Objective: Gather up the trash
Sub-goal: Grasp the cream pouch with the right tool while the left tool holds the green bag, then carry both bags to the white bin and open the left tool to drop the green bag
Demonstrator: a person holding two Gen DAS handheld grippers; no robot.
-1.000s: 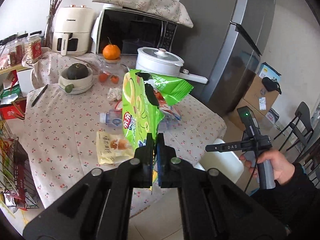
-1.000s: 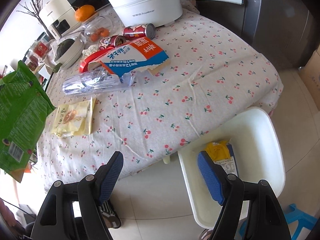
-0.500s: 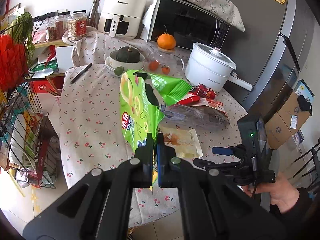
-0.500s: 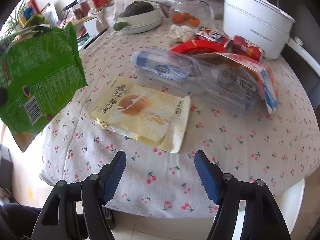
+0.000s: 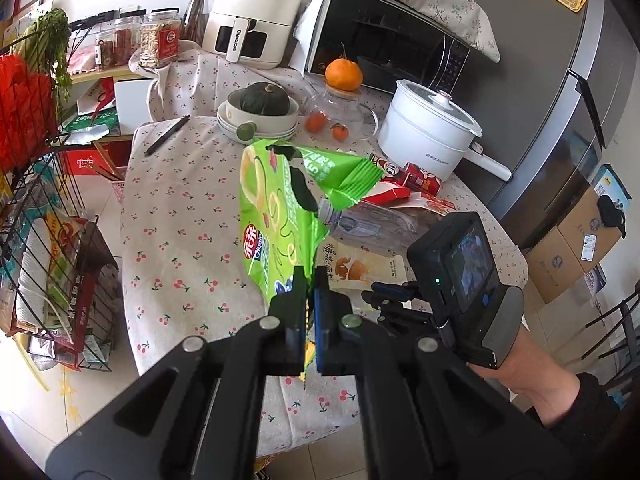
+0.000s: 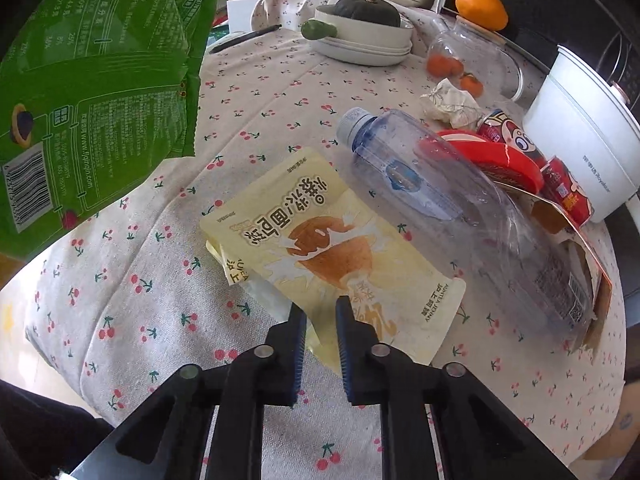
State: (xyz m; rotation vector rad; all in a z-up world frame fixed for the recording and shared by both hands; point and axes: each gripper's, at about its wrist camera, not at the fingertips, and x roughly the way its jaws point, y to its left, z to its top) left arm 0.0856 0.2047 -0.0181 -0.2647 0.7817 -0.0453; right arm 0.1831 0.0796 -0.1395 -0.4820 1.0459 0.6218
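Observation:
My left gripper [image 5: 307, 280] is shut on a green snack bag [image 5: 280, 204] and holds it upright above the table; the bag also shows at the upper left of the right wrist view [image 6: 92, 92]. My right gripper [image 6: 321, 312] is down over the near edge of a flat yellow bread wrapper [image 6: 332, 252] lying on the cherry-print tablecloth [image 6: 120, 272]. Its jaws stand a narrow gap apart with the wrapper's edge between them. An empty clear plastic bottle [image 6: 452, 216] lies just right of the wrapper. The right gripper also shows in the left wrist view [image 5: 384, 296].
Behind the bottle lie a torn carton [image 6: 572, 232], red cans [image 6: 516, 140] and a crumpled paper [image 6: 448, 104]. A white pot [image 5: 428, 128], bowls with a squash [image 5: 260, 108], a glass jar [image 5: 340, 116], a microwave [image 5: 384, 44] and an air fryer [image 5: 252, 20] stand farther back. A wire rack [image 5: 36, 216] stands left.
My right gripper swung from the white bin on the floor to the table, came down on the yellow wrapper and narrowed its jaws. My left gripper kept the green bag, shifting its view leftward.

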